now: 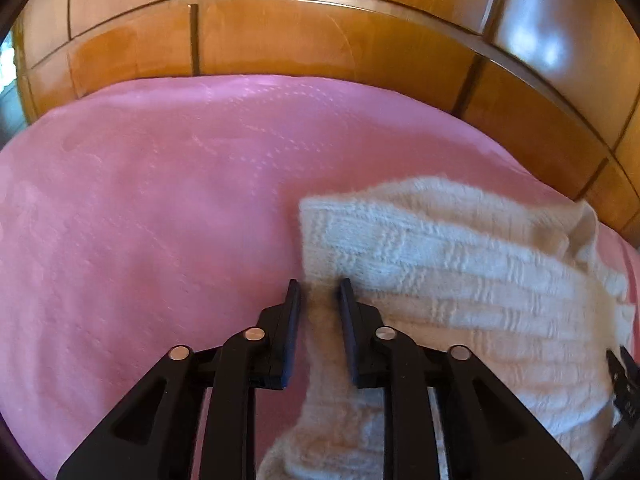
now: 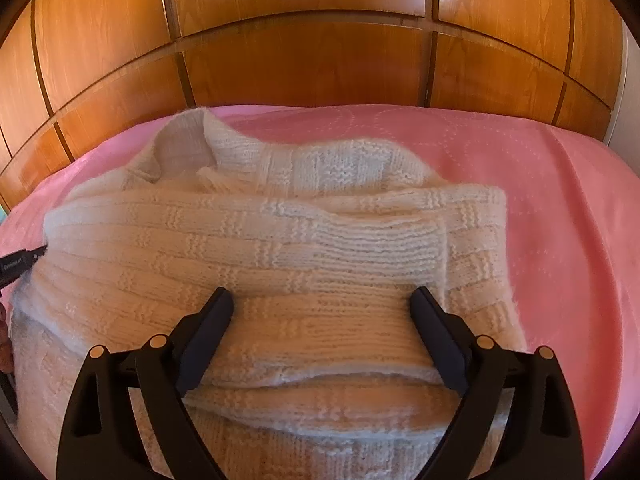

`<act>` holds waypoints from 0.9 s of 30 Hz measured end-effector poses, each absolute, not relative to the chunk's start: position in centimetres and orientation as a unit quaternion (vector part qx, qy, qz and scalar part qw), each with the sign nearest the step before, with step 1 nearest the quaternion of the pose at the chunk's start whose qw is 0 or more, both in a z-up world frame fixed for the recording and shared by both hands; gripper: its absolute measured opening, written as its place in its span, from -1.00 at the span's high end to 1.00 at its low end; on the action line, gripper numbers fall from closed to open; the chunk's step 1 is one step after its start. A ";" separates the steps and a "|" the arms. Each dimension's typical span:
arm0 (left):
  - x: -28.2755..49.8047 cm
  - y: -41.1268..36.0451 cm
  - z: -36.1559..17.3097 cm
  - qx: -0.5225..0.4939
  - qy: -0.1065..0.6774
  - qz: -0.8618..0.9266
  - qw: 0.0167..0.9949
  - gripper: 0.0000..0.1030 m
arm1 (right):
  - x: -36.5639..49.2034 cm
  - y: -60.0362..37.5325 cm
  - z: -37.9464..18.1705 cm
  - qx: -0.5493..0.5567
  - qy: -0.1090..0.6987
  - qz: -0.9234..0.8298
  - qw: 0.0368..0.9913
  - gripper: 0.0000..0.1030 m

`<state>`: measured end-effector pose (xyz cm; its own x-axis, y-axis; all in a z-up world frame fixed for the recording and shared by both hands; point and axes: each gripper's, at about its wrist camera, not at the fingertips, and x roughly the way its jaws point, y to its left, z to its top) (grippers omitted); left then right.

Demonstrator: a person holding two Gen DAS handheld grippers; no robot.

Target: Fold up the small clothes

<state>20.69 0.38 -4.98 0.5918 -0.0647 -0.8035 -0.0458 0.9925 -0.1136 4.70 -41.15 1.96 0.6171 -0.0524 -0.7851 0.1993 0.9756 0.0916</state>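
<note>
Now L gripper point(image 1: 319, 286) pinches sweater point(image 1: 460, 264) edge; R gripper point(image 2: 322, 294) open.

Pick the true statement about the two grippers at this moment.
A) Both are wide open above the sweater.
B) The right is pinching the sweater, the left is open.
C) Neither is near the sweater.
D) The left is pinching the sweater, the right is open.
D: the left gripper has its jaws nearly closed on a fold of the white knit sweater, while the right gripper hovers spread wide over it.
</note>
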 end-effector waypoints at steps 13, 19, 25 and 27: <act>14.2 -4.5 -4.9 0.041 0.434 -0.048 0.899 -0.13 | 4.6 -41.4 2.0 0.088 0.430 -0.068 0.896 -0.76; 13.9 -3.8 -4.3 0.026 0.425 -0.036 0.904 -0.22 | 4.5 -41.6 2.0 0.096 0.430 -0.064 0.895 -0.77; 11.5 -2.9 -2.5 0.006 0.407 -0.038 0.913 -0.22 | 4.6 -41.7 2.0 0.096 0.431 -0.063 0.895 -0.77; 10.9 -2.7 -1.9 0.005 0.402 -0.040 0.915 -0.22 | 4.7 -41.7 2.0 0.096 0.431 -0.063 0.895 -0.77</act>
